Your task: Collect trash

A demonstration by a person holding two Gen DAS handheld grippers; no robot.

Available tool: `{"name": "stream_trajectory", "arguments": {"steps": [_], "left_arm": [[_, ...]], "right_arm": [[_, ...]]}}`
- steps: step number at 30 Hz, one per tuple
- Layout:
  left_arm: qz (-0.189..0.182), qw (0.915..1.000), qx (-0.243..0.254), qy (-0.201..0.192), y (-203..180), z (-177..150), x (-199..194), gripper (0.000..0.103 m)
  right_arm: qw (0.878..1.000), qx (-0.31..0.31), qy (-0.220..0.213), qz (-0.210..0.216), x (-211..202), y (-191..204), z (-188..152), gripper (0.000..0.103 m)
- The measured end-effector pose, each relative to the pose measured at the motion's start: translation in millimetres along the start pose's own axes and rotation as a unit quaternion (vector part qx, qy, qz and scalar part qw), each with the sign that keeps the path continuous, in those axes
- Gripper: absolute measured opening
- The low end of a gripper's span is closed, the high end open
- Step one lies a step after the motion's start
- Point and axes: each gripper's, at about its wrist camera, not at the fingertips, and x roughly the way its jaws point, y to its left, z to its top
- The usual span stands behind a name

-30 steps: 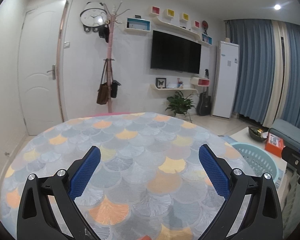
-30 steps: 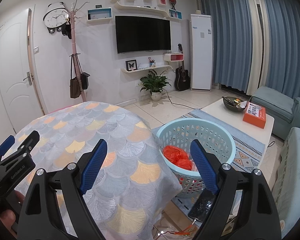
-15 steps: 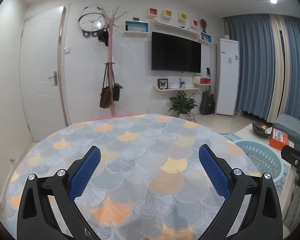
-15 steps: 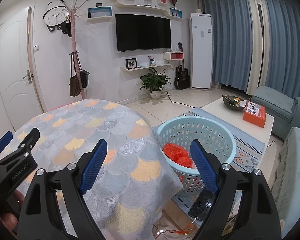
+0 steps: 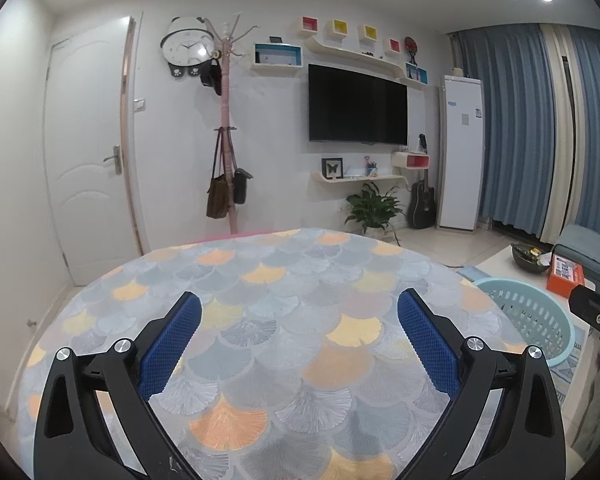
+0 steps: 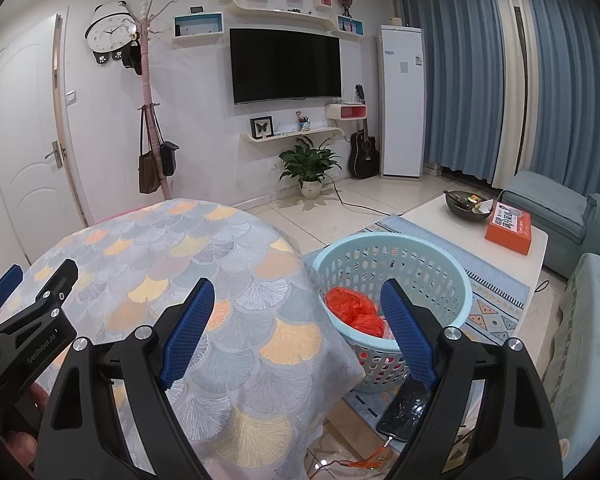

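Pale blue plastic with slotted walls makes up the laundry basket (image 6: 396,276) that stands on the floor just beside the right edge of the round table (image 6: 172,264), and the crumpled orange-red trash (image 6: 354,310) lies inside it against the near wall. The table wears a cloth of grey, blue and orange fan scales that hangs over the rim on the basket's side. The right gripper (image 6: 296,324) hovers over that draped edge, its blue-padded jaws spread wide with nothing between them, one finger over the cloth and the other over the basket mouth. The left gripper (image 5: 298,338) is held above the middle of the tabletop, jaws likewise wide apart and empty; in the right wrist view its black frame shows at the far left with a hand (image 6: 20,444) beneath it. A dark phone (image 6: 406,414) lies on the floor below the basket with an orange cable (image 6: 364,460) plugged into it. A white coffee table (image 6: 476,236) stands beyond the basket, bearing a dark bowl (image 6: 466,204) and an orange box (image 6: 508,228), with a blue-grey sofa (image 6: 556,208) to its right. Open tiled floor runs from the table to the far wall, where a potted plant (image 6: 310,164), a guitar (image 6: 364,152) and a pink coat stand (image 6: 150,92) stand.
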Motion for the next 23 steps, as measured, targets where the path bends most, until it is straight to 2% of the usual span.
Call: {"name": "stream_trajectory", "arguments": {"steps": [14,19,23], "left_arm": [[0.001,1.0000,-0.002,0.002,-0.3,-0.1,-0.5,0.096],[-0.009,0.9997,-0.010,0.020,1.6,0.2,3.3,0.096],[-0.009,0.9997,-0.010,0.020,0.8,0.8,2.8,0.096]], "right_arm": [[1.000,0.000,0.000,0.000,1.1,1.4,0.4,0.081],[1.000,0.000,0.001,0.000,1.5,1.4,0.1,0.081],[1.000,0.000,0.001,0.000,1.7,1.2,0.0,0.081]]}}
